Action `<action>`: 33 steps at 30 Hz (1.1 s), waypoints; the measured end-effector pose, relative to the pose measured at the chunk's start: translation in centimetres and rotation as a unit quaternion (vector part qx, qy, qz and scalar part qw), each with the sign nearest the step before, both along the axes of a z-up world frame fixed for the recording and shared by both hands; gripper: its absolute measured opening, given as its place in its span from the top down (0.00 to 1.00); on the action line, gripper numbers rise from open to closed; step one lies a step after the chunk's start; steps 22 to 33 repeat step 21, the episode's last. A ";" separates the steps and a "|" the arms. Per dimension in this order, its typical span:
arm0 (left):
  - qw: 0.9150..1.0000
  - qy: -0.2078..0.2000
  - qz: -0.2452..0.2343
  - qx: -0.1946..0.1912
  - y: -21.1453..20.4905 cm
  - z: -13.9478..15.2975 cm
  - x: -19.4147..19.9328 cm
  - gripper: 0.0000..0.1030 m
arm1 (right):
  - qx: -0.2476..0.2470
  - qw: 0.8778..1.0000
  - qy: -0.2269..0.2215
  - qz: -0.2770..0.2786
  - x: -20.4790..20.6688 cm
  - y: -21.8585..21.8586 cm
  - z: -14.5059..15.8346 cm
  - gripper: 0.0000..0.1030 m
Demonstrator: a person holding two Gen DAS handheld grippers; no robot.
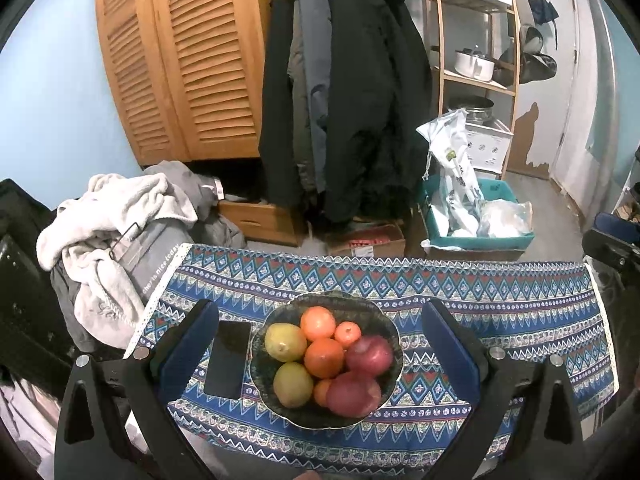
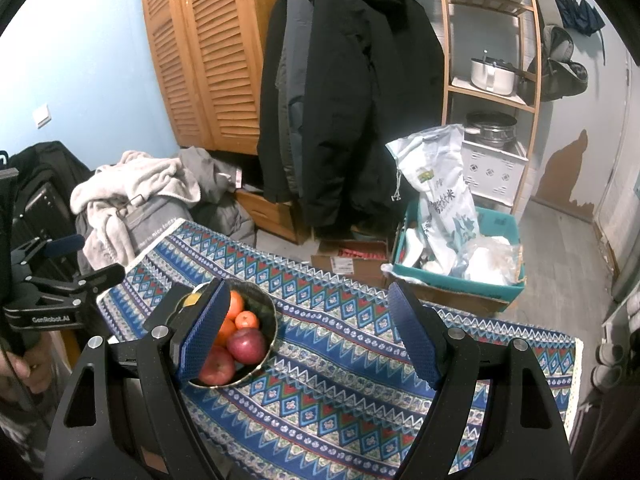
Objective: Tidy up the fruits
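Observation:
A dark scalloped bowl (image 1: pixel 385 320) stands on the blue patterned tablecloth (image 1: pixel 500 312). It holds two yellow-green fruits (image 1: pixel 285 342), several oranges (image 1: pixel 324 357) and two red apples (image 1: pixel 369 354). My left gripper (image 1: pixel 319 305) hangs open above the bowl, one finger on each side, with nothing in it. In the right wrist view the bowl (image 2: pixel 269 309) lies at the left, half hidden behind the left finger (image 2: pixel 204 332). My right gripper (image 2: pixel 309 286) is open and empty over bare cloth (image 2: pixel 340 360) to the right of the bowl.
A black phone (image 1: pixel 228 358) lies flat just left of the bowl. Past the table's far edge are a heap of clothes (image 1: pixel 116 220), hanging coats (image 1: pixel 352 100), a cardboard box (image 1: pixel 364 242) and a teal crate of bags (image 1: pixel 480 220). A hand (image 2: pixel 16 368) holds the left gripper's handle.

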State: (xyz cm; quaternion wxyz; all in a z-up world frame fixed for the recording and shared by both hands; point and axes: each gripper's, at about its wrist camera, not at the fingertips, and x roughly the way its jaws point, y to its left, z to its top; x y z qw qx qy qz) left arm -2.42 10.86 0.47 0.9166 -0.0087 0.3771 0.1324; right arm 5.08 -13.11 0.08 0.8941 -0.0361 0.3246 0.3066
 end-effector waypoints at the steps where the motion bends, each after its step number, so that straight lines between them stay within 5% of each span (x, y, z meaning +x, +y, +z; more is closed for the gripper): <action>1: 1.000 -0.001 0.000 0.001 0.0 0.0 0.0 0.01 | 0.000 1.000 0.000 0.000 0.0 0.0 0.0 0.22; 33: 1.000 -0.004 -0.007 0.001 -0.3 -0.1 -0.2 0.01 | -0.004 1.000 0.004 0.002 -0.1 0.0 -0.1 0.22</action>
